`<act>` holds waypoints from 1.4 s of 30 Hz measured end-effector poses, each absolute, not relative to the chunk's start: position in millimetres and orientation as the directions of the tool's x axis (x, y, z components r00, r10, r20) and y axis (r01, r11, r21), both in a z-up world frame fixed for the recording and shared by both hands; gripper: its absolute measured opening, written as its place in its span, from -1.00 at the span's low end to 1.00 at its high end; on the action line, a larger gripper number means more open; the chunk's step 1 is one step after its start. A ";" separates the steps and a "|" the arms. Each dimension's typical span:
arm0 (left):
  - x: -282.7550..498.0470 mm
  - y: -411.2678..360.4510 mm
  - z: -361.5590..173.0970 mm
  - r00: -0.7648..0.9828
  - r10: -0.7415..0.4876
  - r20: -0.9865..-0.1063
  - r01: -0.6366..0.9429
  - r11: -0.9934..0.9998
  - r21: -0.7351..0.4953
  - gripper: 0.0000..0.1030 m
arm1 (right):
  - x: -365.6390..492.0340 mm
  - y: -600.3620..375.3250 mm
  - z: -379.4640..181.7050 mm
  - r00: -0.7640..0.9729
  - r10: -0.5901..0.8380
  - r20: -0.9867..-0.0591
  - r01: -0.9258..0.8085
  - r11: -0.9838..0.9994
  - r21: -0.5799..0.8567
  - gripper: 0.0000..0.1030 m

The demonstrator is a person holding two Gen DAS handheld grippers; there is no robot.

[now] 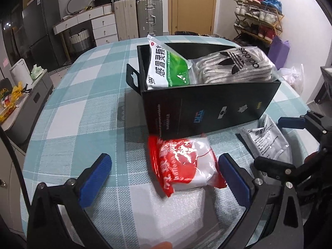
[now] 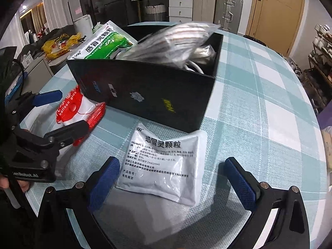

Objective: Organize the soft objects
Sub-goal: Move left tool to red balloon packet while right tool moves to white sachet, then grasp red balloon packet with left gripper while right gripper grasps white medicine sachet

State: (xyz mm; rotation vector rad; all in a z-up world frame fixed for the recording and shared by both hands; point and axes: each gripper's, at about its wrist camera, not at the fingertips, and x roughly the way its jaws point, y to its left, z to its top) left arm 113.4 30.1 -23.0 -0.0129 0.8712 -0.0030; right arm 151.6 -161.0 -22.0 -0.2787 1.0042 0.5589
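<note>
A black box (image 1: 207, 105) stands on the checked tablecloth and holds a green and white medicine packet (image 1: 164, 66) and a bagged pair of grey Adidas socks (image 1: 234, 64). A red and white balloon-glue packet (image 1: 184, 164) lies on the table in front of the box, between the fingers of my open left gripper (image 1: 164, 178), nearer the right one. A white medicine sachet (image 2: 166, 166) lies flat in front of the box (image 2: 149, 89), between the fingers of my open right gripper (image 2: 172, 186). The left gripper shows at the left of the right wrist view (image 2: 62, 114), around the red packet (image 2: 76, 112).
The round table (image 1: 83, 95) has a teal and white checked cloth. Beyond it stand suitcases (image 1: 137, 16), white drawers (image 1: 103, 27), a door and a shoe rack (image 1: 259, 18). A side cabinet with yellow bags (image 1: 12, 99) stands to the left.
</note>
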 end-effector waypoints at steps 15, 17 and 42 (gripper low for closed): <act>116.1 24.8 -25.7 0.627 -0.030 -0.779 0.025 1.000 -0.019 1.00 | 148.3 -161.1 -18.5 0.439 0.329 -0.836 -0.563 0.826 0.030 0.66; 117.8 24.9 -27.5 0.616 -0.023 -0.787 0.020 1.000 -0.014 1.00 | 147.9 -161.9 -16.9 0.440 0.335 -0.833 -0.568 0.823 0.030 0.44; 103.6 25.2 -23.2 0.647 -0.052 -0.760 0.046 0.999 -0.029 -0.03 | 131.9 -156.9 -6.1 0.423 0.401 -0.813 -0.649 0.760 0.038 -0.10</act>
